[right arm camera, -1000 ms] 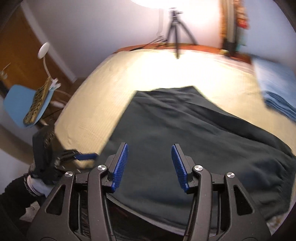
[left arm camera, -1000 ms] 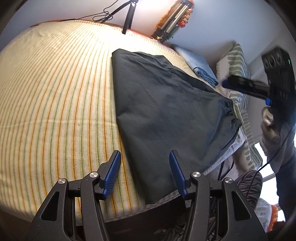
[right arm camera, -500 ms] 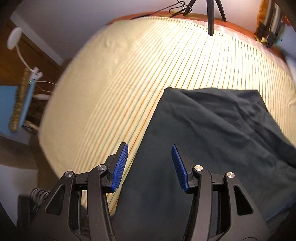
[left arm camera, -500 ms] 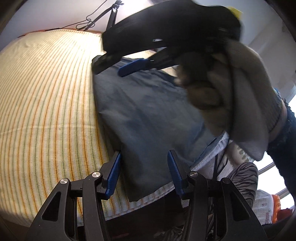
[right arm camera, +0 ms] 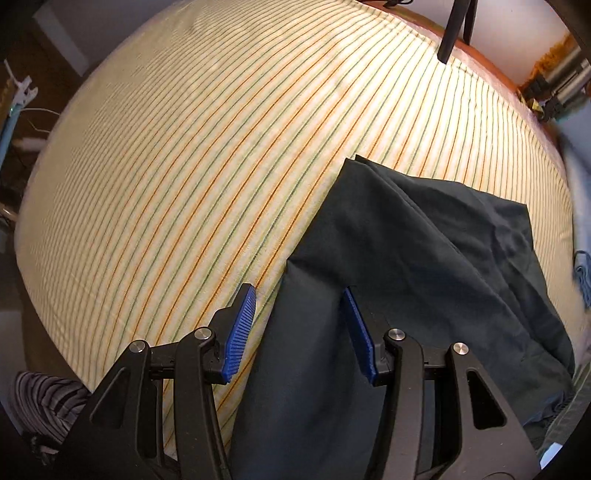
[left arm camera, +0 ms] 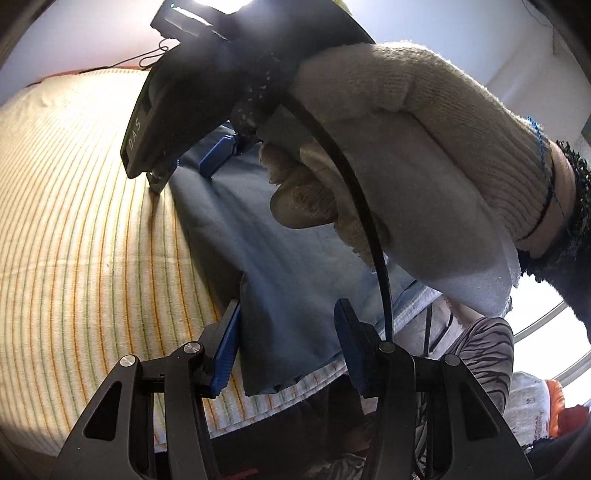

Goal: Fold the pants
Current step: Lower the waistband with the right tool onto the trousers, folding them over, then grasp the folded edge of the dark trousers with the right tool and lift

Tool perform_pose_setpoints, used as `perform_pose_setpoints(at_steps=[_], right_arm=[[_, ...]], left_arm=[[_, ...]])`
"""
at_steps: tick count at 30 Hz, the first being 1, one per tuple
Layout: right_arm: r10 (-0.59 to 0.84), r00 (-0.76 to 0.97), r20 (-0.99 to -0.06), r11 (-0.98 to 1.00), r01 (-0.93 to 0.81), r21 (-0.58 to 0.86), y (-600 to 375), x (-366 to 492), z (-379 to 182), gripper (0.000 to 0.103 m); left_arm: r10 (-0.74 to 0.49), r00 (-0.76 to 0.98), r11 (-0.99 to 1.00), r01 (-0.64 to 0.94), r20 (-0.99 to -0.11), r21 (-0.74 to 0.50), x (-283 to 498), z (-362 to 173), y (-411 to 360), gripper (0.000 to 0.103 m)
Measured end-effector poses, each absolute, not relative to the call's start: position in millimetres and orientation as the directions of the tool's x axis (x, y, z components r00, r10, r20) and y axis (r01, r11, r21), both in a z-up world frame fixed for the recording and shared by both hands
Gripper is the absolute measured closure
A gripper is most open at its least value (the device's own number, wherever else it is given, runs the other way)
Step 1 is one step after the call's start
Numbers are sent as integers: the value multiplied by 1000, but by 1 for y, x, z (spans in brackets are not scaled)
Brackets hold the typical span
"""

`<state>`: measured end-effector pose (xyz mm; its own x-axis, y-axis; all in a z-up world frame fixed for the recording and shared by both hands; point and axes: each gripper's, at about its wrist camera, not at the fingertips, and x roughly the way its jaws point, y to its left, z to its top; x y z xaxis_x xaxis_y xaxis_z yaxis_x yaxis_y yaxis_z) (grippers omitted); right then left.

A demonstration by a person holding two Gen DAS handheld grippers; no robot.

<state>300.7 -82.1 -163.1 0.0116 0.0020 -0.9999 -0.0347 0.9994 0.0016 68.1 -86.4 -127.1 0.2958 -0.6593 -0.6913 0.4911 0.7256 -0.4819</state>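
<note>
Dark pants (right arm camera: 424,266) lie spread on the striped bed (right arm camera: 192,155), one end hanging at the near edge. My right gripper (right arm camera: 297,317) is open, low over the pants' left side edge, one finger over the sheet and one over the cloth. In the left wrist view the pants (left arm camera: 280,258) show blue-grey, and my left gripper (left arm camera: 286,325) is open above their near corner at the bed's edge. The right gripper (left arm camera: 184,162) and its gloved hand (left arm camera: 406,155) fill the upper part of that view, tips down at the pants' left edge.
A tripod leg (right arm camera: 454,33) stands at the bed's far side. Blue folded cloth (right arm camera: 581,273) lies at the right edge. A striped garment (left arm camera: 484,354) and clutter lie beyond the bed's near edge. The striped sheet (left arm camera: 74,240) stretches left of the pants.
The right gripper swung across from the pants' right side to their left edge and came down close to the cloth, now blocking much of the left wrist view. The left gripper moved nearer the corner.
</note>
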Motion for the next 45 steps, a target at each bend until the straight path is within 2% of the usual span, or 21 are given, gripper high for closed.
perform_pose_setpoints(at_steps=[3, 5, 8, 10, 16, 19, 20, 21, 22, 33, 45], right_arm=[[1, 17, -1000, 999, -38, 0, -82, 299, -162, 55], [1, 33, -999, 1000, -31, 0, -84, 300, -160, 76], [43, 55, -998, 999, -1, 43, -95, 296, -157, 91], [76, 71, -995, 997, 21, 78, -103, 292, -154, 95], [157, 114, -981, 984, 68, 165, -126, 280, -144, 98], [179, 139, -974, 980, 67, 190, -136, 278, -137, 98], [187, 147, -971, 978, 65, 198, -139, 275, -133, 99], [197, 156, -968, 976, 64, 209, -141, 272, -130, 99], [205, 165, -965, 974, 66, 218, -143, 264, -124, 99], [309, 291, -906, 936, 75, 343, -177, 255, -79, 99], [285, 419, -862, 912, 157, 378, -266, 221, -32, 100]], left_arm=[[-658, 295, 726, 494, -692, -479, 66, -126, -89, 55], [-652, 302, 730, 498, -696, -468, 65, -125, -89, 56], [-634, 318, 747, 490, -705, -450, 66, -126, -85, 55], [-601, 341, 777, 462, -723, -428, 67, -127, -84, 53], [-599, 295, 787, 387, -744, -480, 81, -143, -81, 53], [-601, 313, 790, 375, -736, -485, 83, -143, -81, 56], [-605, 316, 787, 375, -731, -489, 84, -143, -81, 68], [-604, 315, 787, 380, -732, -487, 85, -142, -82, 90], [-601, 318, 789, 386, -733, -479, 85, -142, -83, 95], [-691, 364, 710, 503, -625, -492, 64, -104, -113, 97], [-787, 277, 588, 607, -551, -535, 59, -88, -180, 97]])
